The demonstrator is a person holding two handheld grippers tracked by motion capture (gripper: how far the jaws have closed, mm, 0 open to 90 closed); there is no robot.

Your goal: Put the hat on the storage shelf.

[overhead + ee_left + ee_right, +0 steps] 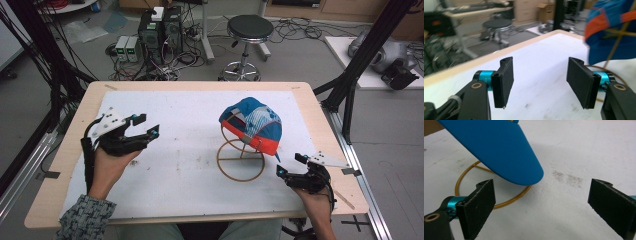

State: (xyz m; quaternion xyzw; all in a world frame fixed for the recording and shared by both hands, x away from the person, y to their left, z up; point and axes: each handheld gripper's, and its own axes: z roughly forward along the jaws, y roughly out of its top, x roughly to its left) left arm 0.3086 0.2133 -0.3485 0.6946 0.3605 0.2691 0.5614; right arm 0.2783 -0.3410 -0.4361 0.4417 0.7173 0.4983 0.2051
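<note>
**Right tool nearest the cap's brim**

The right tool [289, 166], jaws wide apart and empty, sits just beside the blue-and-orange fabric cap [254, 123] perched on a gold wire ring stand [240, 160] mid-desk. The left tool [146, 125], likewise open, is well apart. The cap's underside is hidden.

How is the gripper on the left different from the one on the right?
The left gripper is held up over the table's left side, far from the cap; the right gripper sits low near the front right edge, close to the cap's brim. The left gripper's grey plate faces the camera more fully than the right gripper's. Both are open, holding nothing, with black jaws and blue fittings.
</note>
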